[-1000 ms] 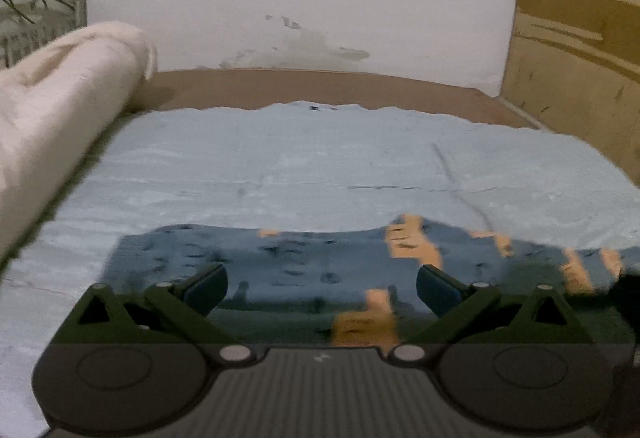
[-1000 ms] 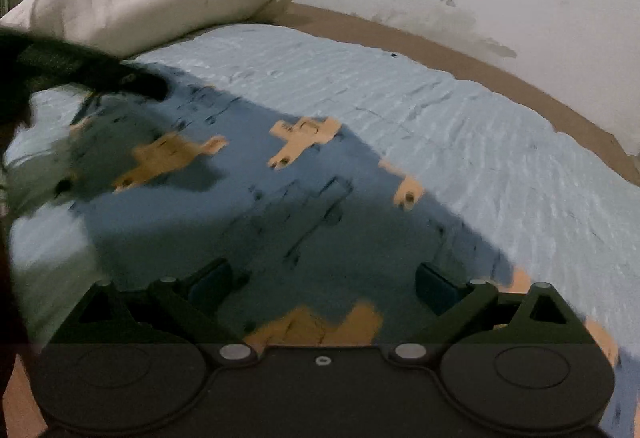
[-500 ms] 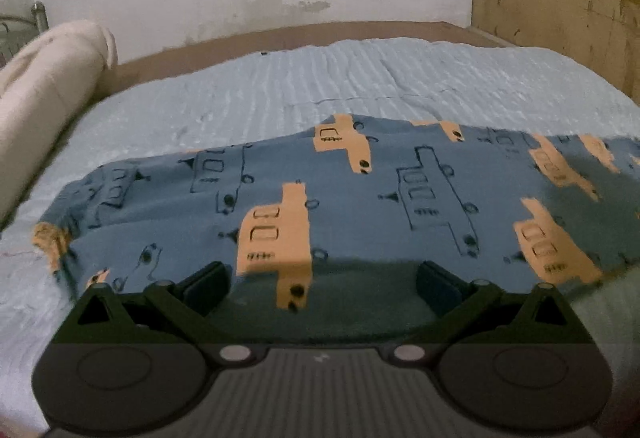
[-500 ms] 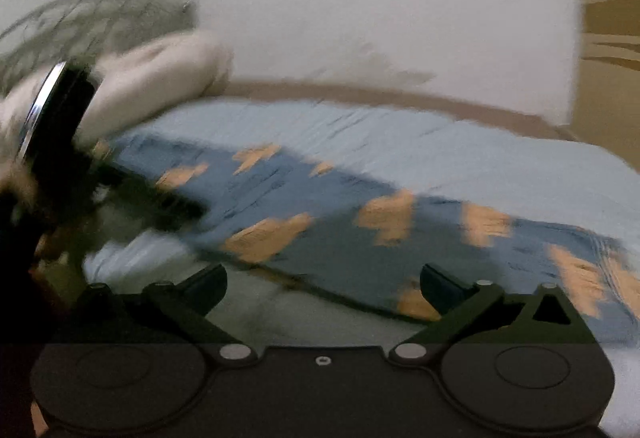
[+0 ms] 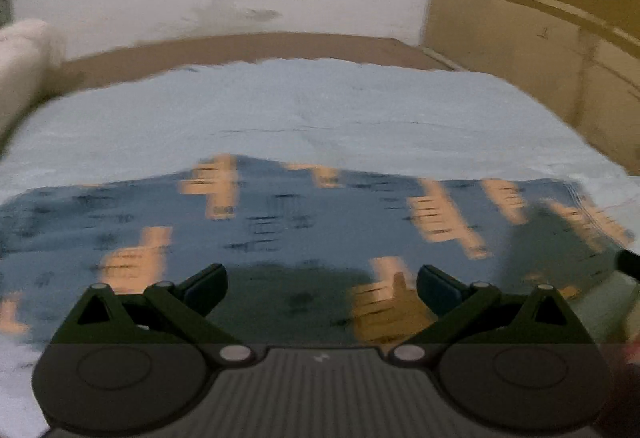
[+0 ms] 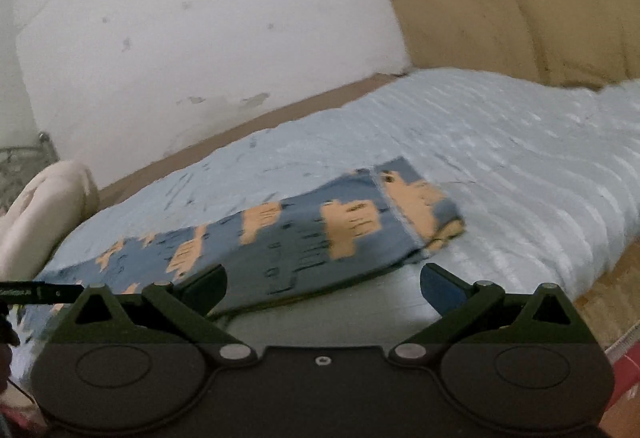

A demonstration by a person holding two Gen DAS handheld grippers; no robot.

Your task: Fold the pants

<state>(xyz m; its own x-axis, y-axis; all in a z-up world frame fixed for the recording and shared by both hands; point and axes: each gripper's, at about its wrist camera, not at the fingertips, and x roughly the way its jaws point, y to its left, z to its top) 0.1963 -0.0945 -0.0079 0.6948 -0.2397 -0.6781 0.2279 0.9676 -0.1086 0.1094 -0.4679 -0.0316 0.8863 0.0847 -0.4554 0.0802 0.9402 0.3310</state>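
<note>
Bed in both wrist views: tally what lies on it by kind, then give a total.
Pants, blue with orange print: 1
Light blue bedspread: 1
Cream rolled bedding: 1
Total: 3
Both the left hand-held gripper and the right hand-held gripper are open and hold nothing.

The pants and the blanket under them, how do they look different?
The pants are dark blue with orange shapes printed on them; the blanket is plain pale blue. The pants are a long narrow strip lying across the bed; the blanket spreads over most of the bed. The blanket shows ribbed lines in the right wrist view; the pants do not. Both are cloth and lie flat.
</note>
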